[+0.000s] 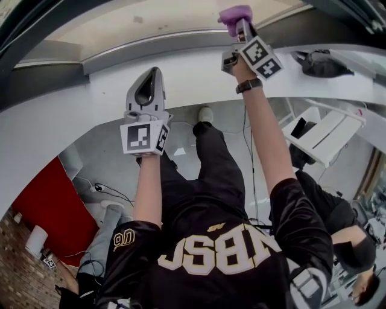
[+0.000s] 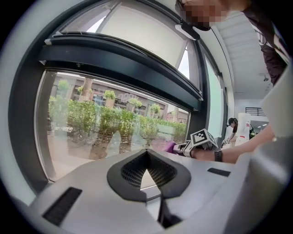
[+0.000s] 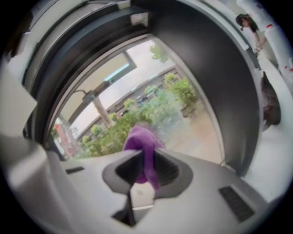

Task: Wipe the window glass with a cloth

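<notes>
The window glass (image 1: 163, 18) fills the top of the head view, with green shrubs outside seen through the glass (image 2: 100, 123). My right gripper (image 1: 241, 25) is raised to the pane and shut on a purple cloth (image 1: 234, 13), which is bunched against the glass. In the right gripper view the cloth (image 3: 139, 137) sticks out past the right gripper (image 3: 145, 153) and touches the glass (image 3: 155, 100). My left gripper (image 1: 154, 72) is held lower and to the left, shut with nothing in it, just short of the pane. In the left gripper view the left gripper (image 2: 147, 151) points at the glass, with the cloth (image 2: 170, 146) to its right.
A dark window frame (image 2: 119, 68) runs across above the pane, and a thick dark post (image 3: 229, 91) borders it on the right. A white ledge (image 1: 90, 114) lies below the glass. Another person (image 2: 232, 123) stands far off to the right.
</notes>
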